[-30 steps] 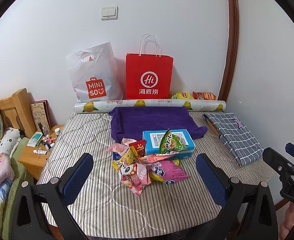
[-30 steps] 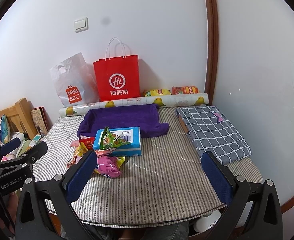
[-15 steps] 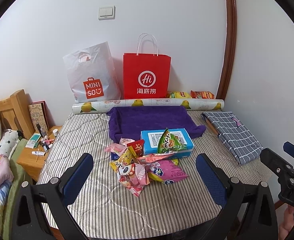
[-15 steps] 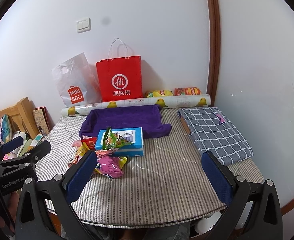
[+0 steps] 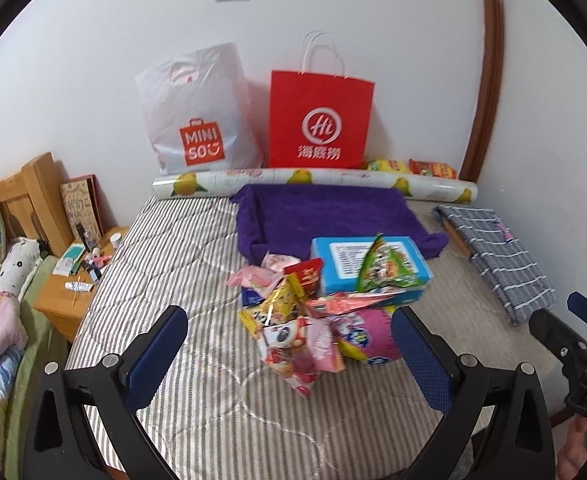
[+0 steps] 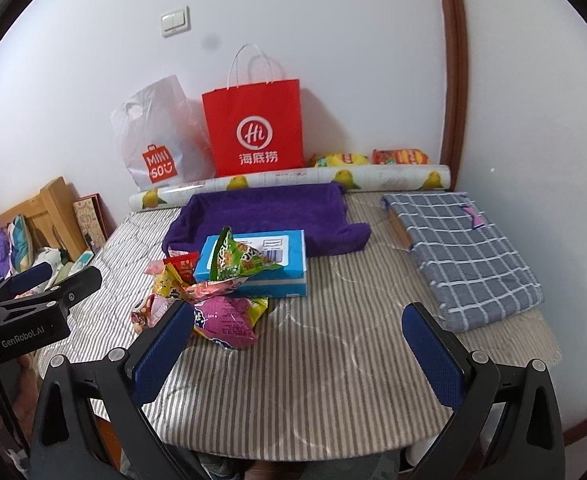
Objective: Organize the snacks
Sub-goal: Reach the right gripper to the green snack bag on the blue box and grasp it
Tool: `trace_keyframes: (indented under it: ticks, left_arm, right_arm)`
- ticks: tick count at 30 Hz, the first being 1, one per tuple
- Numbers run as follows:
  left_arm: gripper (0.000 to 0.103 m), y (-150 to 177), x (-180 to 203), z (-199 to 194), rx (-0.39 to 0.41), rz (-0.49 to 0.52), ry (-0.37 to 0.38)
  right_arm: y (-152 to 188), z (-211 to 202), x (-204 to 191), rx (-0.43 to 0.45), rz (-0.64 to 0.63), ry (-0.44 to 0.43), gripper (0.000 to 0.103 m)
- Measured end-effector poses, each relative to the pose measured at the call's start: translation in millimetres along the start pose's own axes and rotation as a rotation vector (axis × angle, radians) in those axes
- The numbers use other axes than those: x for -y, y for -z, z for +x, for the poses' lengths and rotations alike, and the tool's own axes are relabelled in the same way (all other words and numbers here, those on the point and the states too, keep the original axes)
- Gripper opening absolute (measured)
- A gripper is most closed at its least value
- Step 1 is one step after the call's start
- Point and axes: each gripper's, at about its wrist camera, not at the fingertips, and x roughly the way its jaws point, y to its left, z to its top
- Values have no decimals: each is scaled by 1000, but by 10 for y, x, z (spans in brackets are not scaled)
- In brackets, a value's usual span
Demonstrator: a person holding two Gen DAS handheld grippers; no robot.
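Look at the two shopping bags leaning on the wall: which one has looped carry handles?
The red paper bag, standing right of the white plastic bag, has white looped handles; the white one only has a cut-out grip hole.

Snack pile [image 5: 305, 320] left of box [image 5: 369, 268], towel [image 5: 325, 216] behind

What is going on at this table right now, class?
A person holds the left gripper and right gripper, both open and empty, above the striped table. The snack packets lie heaped, untouched, against a blue box. Sorting has not started.
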Motion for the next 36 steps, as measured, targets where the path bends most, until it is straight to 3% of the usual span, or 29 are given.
trace_keyframes:
  ticks: [3, 13, 28, 36]
  left_arm:
    - [103, 17, -102, 162, -21, -21, 1]
    - [102, 91, -528, 695, -114, -109, 8]
    - [102, 126, -844, 1032, -152, -183, 22]
    - [102, 139, -805, 1106, -162, -180, 41]
  right_arm:
    - [-21, 209, -55, -2, -11, -29, 98]
    - [-176, 943, -284, -49, -76, -63, 98]
    - [-232, 1748, -549, -134, -154, -83, 96]
    - [-215, 1911, -521, -161, -167, -119, 75]
